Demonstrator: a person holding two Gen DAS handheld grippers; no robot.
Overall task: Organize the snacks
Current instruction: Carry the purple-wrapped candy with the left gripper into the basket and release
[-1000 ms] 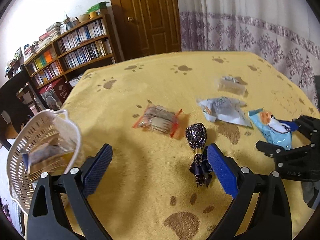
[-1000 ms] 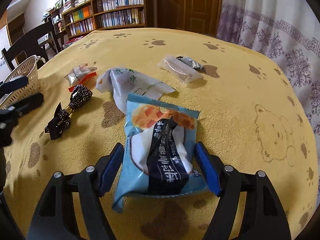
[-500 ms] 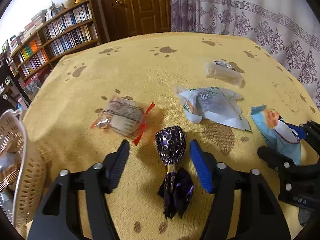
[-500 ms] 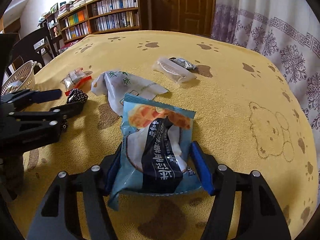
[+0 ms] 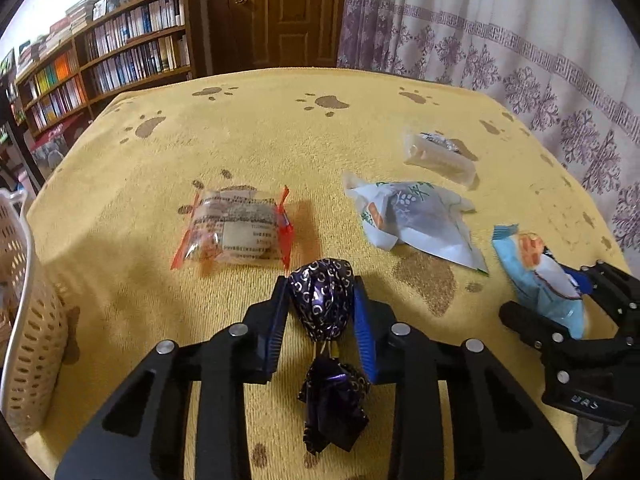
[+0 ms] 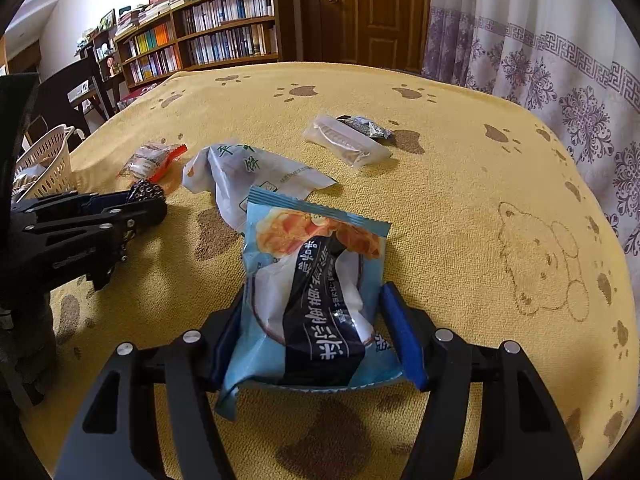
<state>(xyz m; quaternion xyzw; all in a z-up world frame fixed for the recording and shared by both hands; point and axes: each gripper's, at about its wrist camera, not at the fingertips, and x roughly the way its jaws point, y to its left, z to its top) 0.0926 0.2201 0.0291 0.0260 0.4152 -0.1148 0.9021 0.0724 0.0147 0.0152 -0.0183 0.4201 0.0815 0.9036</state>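
Both tongs loaded: left tongs (image 5: pixel 321 305) clamped across the candy (image 5: pixel 322 305), long axis running along my fingers, right tongs (image 6: pixel 312 332) pinching the blue pack (image 6: pixel 312 280); basket (image 5: pixel 24 312) sits far left on the tabletop (image 5: pixel 280 120), nearer my left.

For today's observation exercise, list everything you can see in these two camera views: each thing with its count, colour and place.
Foil-wrapped sweet: one, dark purple, between left fingers.
Blue snack bag: one, light blue, between right fingers.
White-green packet: one, mid-table.
Clear red-edged packet: one, beside the sweet.
Clear sleeve: one, far side, silver wrapper behind.
Basket: one, cream, table's left edge.
Yellow cloth: one, paw-printed, covering table.
Bookshelf: one, brown, background.
Left gripper: black, closed on sweet.
Right gripper: black, closed on bag.
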